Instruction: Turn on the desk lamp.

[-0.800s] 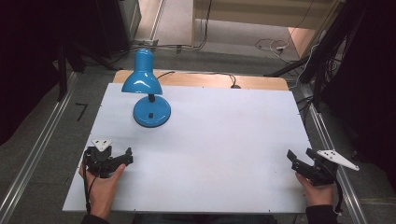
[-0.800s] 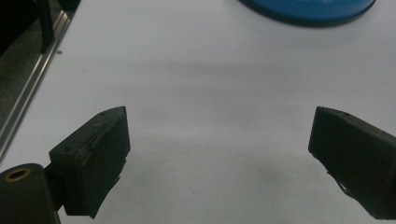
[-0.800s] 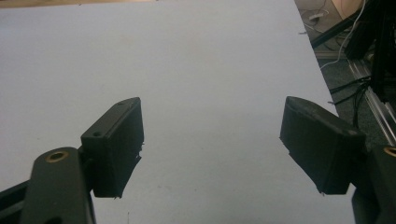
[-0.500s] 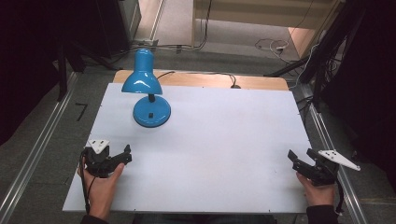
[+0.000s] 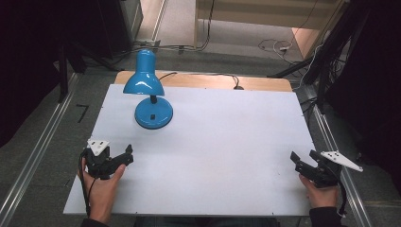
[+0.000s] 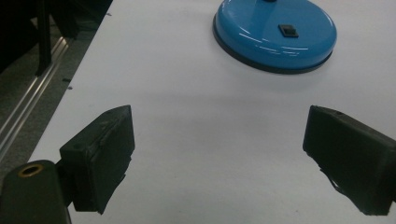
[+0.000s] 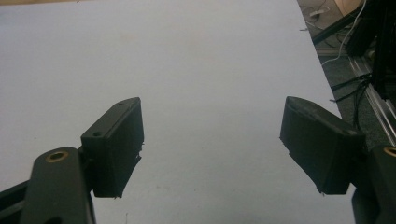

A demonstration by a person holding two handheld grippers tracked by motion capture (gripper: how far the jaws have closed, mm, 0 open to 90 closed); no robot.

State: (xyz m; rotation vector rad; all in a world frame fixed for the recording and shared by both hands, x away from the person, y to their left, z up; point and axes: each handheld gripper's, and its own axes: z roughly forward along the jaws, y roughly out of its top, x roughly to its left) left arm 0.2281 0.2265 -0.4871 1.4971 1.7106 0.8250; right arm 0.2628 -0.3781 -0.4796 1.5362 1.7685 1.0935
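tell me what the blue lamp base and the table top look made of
The lamp base looks like glossy painted metal, or perhaps hard plastic: bright streaks of light run across its smooth blue dome. The table top looks like a matt white laminate or painted board, plain and without glare.

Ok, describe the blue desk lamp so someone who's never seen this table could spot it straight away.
On the white rectangular tabletop, look to the far left part, ahead of the left gripper. There stands the glossy blue metal desk lamp, with a round base, a small black switch and a bell-shaped shade.
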